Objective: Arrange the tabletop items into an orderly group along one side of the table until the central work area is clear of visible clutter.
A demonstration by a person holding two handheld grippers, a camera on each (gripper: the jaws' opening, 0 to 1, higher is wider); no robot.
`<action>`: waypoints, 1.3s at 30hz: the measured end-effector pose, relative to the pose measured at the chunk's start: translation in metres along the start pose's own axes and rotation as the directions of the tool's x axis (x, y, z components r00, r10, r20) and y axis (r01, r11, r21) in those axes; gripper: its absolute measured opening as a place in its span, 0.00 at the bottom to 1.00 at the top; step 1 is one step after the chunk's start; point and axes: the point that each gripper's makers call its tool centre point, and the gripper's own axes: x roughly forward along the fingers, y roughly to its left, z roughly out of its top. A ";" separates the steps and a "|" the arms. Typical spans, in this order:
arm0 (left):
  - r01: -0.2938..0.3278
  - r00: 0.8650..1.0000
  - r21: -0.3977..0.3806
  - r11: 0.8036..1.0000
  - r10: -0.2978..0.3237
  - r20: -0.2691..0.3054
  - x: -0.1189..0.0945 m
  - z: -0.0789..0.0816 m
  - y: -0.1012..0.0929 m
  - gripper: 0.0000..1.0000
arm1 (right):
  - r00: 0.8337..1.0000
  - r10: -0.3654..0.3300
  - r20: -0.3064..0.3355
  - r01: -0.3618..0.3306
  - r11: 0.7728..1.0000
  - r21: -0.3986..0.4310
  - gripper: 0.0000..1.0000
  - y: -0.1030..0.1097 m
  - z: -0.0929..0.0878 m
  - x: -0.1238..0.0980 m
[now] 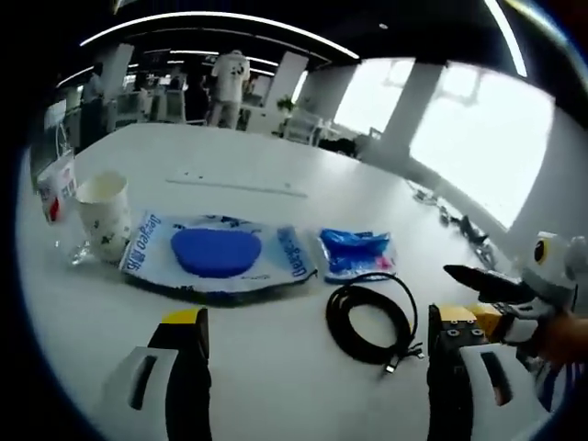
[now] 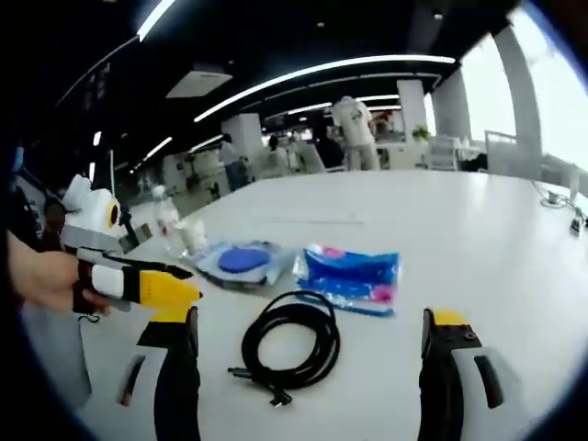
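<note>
A broad white table [image 1: 276, 165] in an open office is carrying the clutter. The left gripper [image 1: 317, 354] is hovering with jaws spread wide and empty, as is the right gripper [image 2: 308, 354]. Just ahead of both is lying a coiled black cable [image 1: 372, 317]: light and floppy, probably best pinched across the bundled loops so it doesn't uncoil. Beyond it are lying a small blue packet [image 1: 356, 253] and a larger blue-and-white pouch [image 1: 219, 255], both soft and crinkly, likely slippery. A paper cup [image 1: 104, 216], light and crushable, is standing beside the pouch.
</note>
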 end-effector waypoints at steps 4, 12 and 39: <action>0.007 1.000 0.051 0.999 -0.008 0.021 -0.026 0.011 0.007 0.99 | 1.000 0.003 0.014 -0.003 1.000 0.008 1.00 0.010 0.008 -0.010; 0.012 0.995 0.123 0.992 -0.024 0.095 -0.085 0.044 0.027 0.99 | 0.998 -0.028 0.055 0.028 0.999 -0.014 1.00 0.030 0.033 -0.037; -0.079 0.971 0.160 0.984 0.040 0.234 -0.278 0.070 0.148 0.99 | 0.971 -0.213 0.107 0.204 0.975 0.087 1.00 0.092 0.027 -0.140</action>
